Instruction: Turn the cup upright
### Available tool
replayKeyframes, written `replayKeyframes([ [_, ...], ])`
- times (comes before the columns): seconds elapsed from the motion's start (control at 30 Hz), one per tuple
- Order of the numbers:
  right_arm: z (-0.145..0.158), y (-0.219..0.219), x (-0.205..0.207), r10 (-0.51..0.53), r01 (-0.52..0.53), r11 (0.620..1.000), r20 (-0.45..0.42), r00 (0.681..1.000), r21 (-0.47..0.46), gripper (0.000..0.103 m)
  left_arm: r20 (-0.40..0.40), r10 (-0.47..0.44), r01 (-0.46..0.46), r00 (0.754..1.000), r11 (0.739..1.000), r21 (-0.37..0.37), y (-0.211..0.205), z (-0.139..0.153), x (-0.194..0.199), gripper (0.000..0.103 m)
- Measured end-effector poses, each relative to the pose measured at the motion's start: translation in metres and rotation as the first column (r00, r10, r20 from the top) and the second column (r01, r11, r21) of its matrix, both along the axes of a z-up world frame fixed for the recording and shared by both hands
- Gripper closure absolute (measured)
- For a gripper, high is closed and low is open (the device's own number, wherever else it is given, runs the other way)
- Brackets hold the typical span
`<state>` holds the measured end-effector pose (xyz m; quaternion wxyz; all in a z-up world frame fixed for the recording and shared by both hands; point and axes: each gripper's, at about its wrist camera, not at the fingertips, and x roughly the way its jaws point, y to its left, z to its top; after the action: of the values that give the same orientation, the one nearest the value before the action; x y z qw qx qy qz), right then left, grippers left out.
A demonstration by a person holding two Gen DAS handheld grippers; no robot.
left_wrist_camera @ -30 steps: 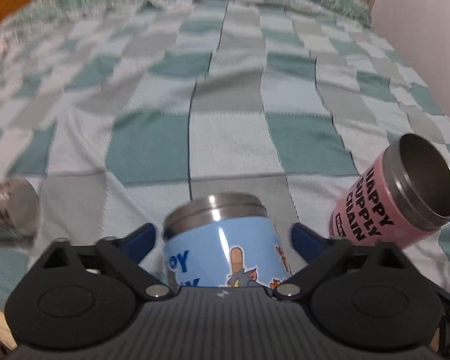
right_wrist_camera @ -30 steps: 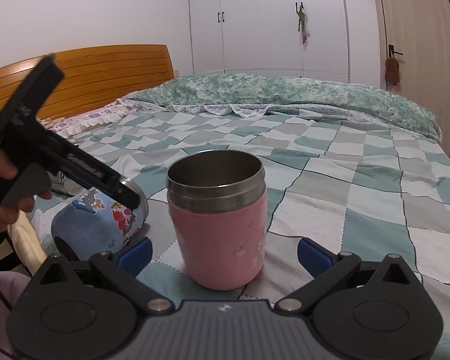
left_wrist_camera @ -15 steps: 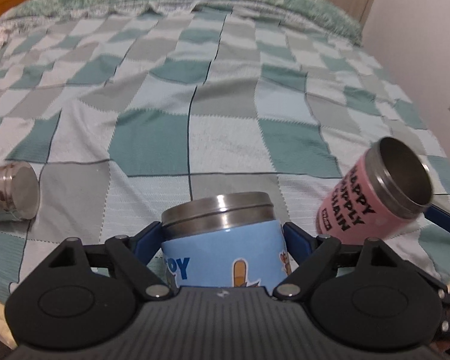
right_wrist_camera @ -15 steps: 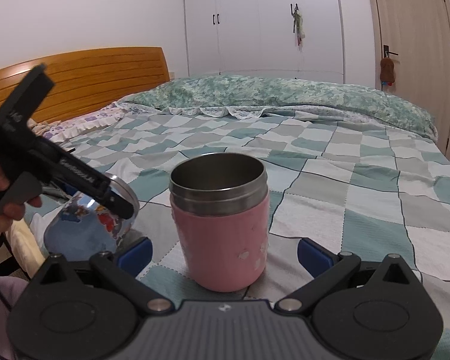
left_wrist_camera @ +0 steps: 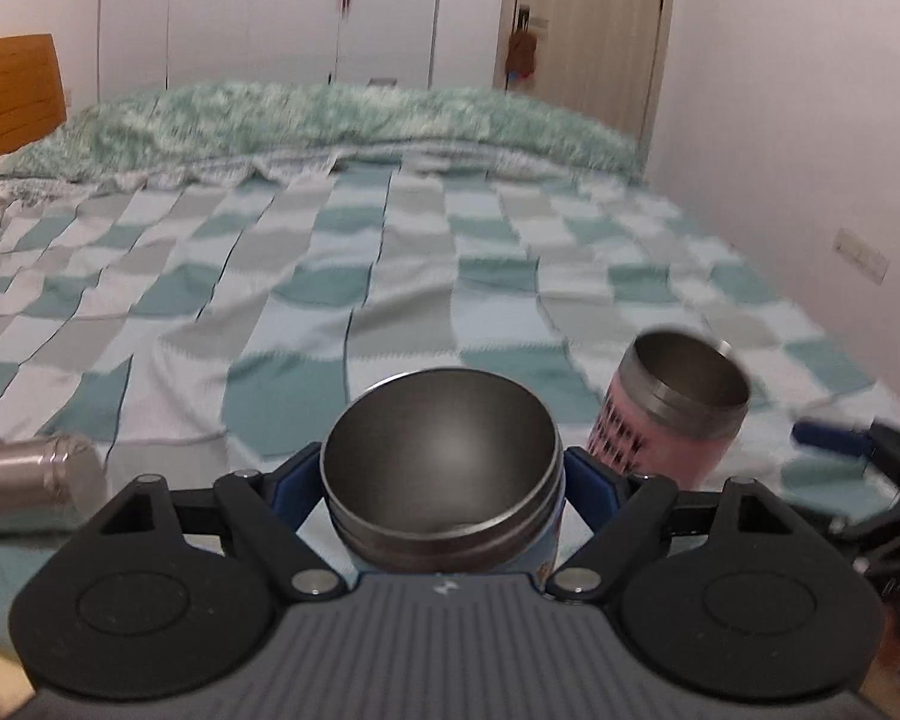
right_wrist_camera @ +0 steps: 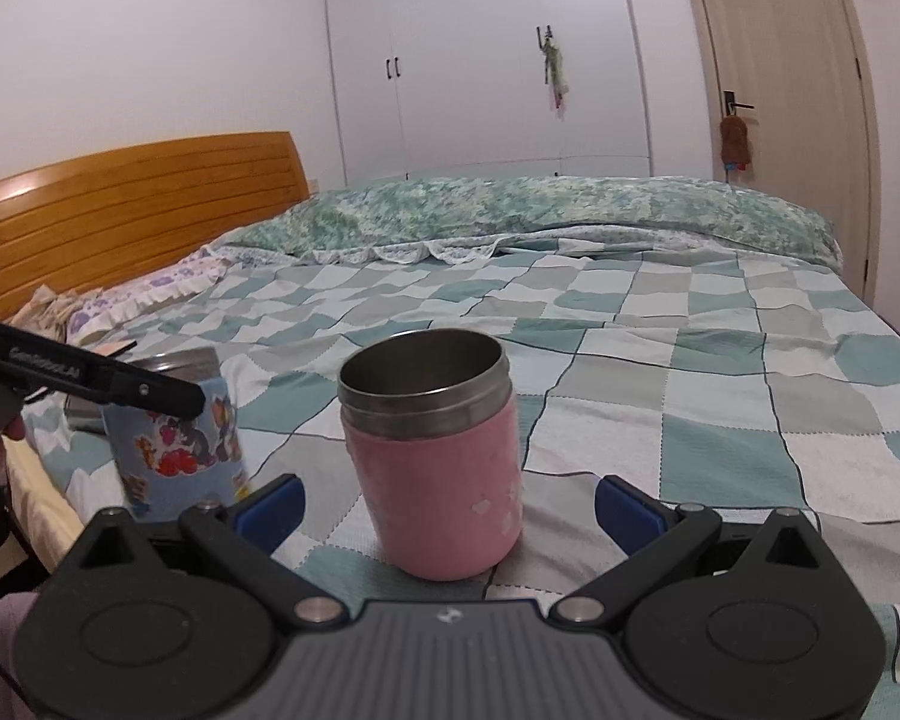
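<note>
Left wrist view: the left tool (left_wrist_camera: 443, 474) is pinching the blue cartoon-printed steel cup (left_wrist_camera: 444, 480) just below its bare metal rim, blue pads on both flanks. Mouth faces up toward the camera; cup looks near upright, over the near edge of the checked green-and-grey bedspread (left_wrist_camera: 354, 276). The pink-sleeved steel cup (left_wrist_camera: 678, 414) stands just to its right. A plain steel cylinder (left_wrist_camera: 30, 474) lies on its side, far left.

Right wrist view: the right tool (right_wrist_camera: 447, 507) is spread wide, pads well clear of the pink cup, which stands upright on the bedspread. Blue cup at left, slightly tilted (base contact not discernible).

Judgement: rigid, light, empty vessel; bare steel band likely slippery, printed sleeve grippier. Soft bedding makes a poor footing, so set down squarely.
</note>
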<state>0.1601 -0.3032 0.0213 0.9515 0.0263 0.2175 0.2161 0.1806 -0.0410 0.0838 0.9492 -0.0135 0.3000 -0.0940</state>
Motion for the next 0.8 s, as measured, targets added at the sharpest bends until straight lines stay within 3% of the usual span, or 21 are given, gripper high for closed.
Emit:
replayKeyframes([
  [0.07, -0.001, -0.001, -0.001, -0.009, 0.009, 1.0, 0.008, 1.0, 0.005, 0.0, 0.039, 0.004, -0.004, 0.999, 1.0, -0.008, -0.003, 0.002, 0.004, 0.018],
  [0.23, -0.005, -0.003, -0.001, -0.031, 0.031, 0.999, 0.014, 0.999, 0.004, 0.0, 0.154, -0.023, 0.015, 0.988, 0.998, 0.054, -0.027, 0.002, 0.014, 0.018],
  [0.5, -0.011, -0.01, -0.002, -0.06, 0.06, 0.998, 0.007, 0.998, 0.0, 0.0, 0.133, -0.069, 0.055, 0.989, 0.993, 0.104, -0.046, -0.041, 0.038, 0.018],
  [0.53, -0.011, -0.011, -0.003, -0.062, 0.062, 0.998, 0.007, 0.998, -0.001, 0.0, 0.168, -0.085, 0.066, 0.982, 0.992, 0.111, -0.046, -0.043, 0.035, 0.018],
  [0.63, -0.011, -0.012, -0.004, -0.069, 0.069, 0.998, 0.006, 0.998, -0.007, 0.0, 0.156, -0.09, 0.072, 0.984, 0.99, 0.12, -0.047, -0.042, 0.034, 0.017],
  [0.67, -0.011, -0.013, -0.004, -0.072, 0.072, 0.997, 0.006, 0.997, -0.008, 0.0, 0.153, -0.092, 0.074, 0.984, 0.99, 0.124, -0.048, -0.041, 0.035, 0.016],
  [0.73, -0.01, -0.013, -0.005, -0.077, 0.077, 0.997, 0.008, 0.997, -0.007, 0.0, 0.164, -0.099, 0.08, 0.981, 0.989, 0.121, -0.046, -0.038, 0.032, 0.001],
  [0.8, -0.01, -0.013, -0.006, -0.079, 0.08, 0.997, 0.012, 0.997, -0.005, 0.0, 0.207, -0.095, 0.072, 0.974, 0.991, 0.116, -0.044, -0.033, 0.024, 0.0],
])
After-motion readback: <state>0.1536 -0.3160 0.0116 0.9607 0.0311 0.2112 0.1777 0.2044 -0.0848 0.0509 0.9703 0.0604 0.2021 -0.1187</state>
